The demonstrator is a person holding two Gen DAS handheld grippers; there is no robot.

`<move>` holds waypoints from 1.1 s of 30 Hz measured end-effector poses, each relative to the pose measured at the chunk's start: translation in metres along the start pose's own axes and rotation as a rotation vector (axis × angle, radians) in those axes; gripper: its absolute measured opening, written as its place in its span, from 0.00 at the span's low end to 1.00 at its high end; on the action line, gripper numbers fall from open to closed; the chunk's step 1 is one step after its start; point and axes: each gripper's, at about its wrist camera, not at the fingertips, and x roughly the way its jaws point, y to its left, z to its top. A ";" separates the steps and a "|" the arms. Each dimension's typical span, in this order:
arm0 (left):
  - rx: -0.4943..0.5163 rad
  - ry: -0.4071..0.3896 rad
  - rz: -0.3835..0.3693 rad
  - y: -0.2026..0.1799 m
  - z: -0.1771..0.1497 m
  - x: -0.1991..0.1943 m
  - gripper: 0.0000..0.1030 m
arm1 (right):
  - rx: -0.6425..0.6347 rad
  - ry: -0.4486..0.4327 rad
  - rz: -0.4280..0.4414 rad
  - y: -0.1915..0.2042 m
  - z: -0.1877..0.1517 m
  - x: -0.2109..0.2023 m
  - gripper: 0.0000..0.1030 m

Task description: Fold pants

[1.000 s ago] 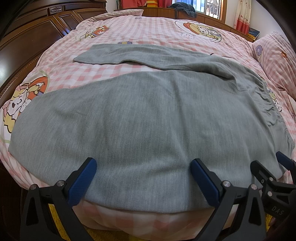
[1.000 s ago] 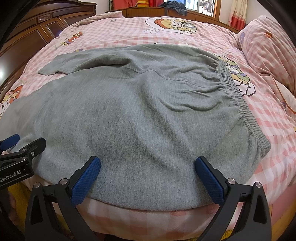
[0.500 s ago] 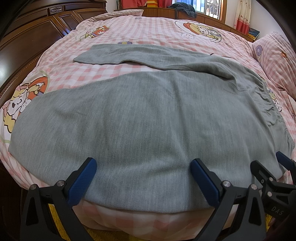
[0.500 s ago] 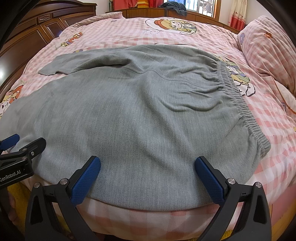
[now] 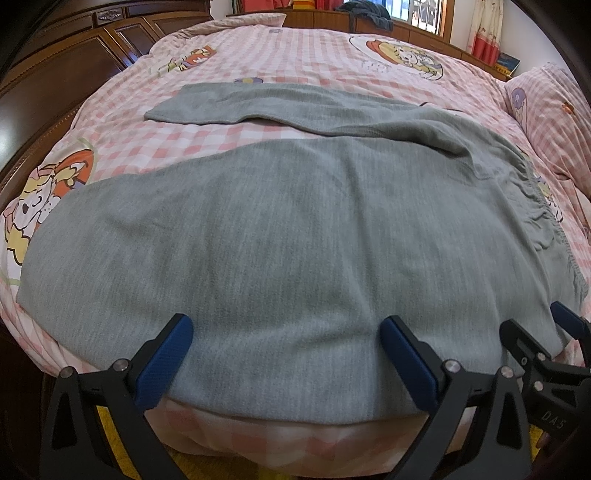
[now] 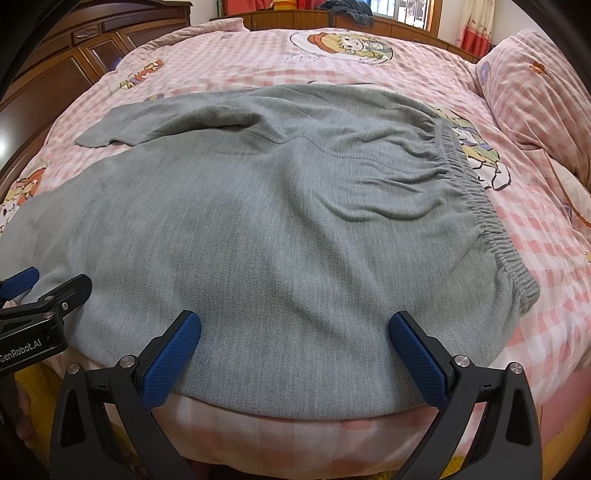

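Spread flat across the near half of a pink checked bedspread [image 6: 524,206], grey pants [image 6: 280,229] lie with their elastic waistband [image 6: 476,206] to the right and both legs running left, the far leg [image 5: 258,107] angled away from the near one so a wedge of bedspread shows between them. At the pants' near edge, the left gripper [image 5: 286,347] and right gripper [image 6: 295,341] each hover with blue-padded fingers [image 6: 173,354] spread wide apart, holding nothing, the fabric visible between them. Beyond the pants' waistband sits a matching pillow [image 6: 535,92]; dark wooden cabinets [image 5: 74,62] stand left of the pants, and a curtained window [image 6: 402,13] lies past the far side of the bed
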 end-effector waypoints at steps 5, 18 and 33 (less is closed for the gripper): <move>0.021 0.039 -0.018 0.002 0.005 0.001 1.00 | -0.013 0.043 0.035 -0.004 0.005 0.000 1.00; 0.052 0.046 -0.009 0.017 0.053 -0.010 0.99 | -0.022 0.023 0.122 -0.041 0.058 -0.020 1.00; 0.092 0.013 -0.059 0.031 0.195 0.031 0.99 | -0.073 0.013 0.094 -0.079 0.155 0.016 1.00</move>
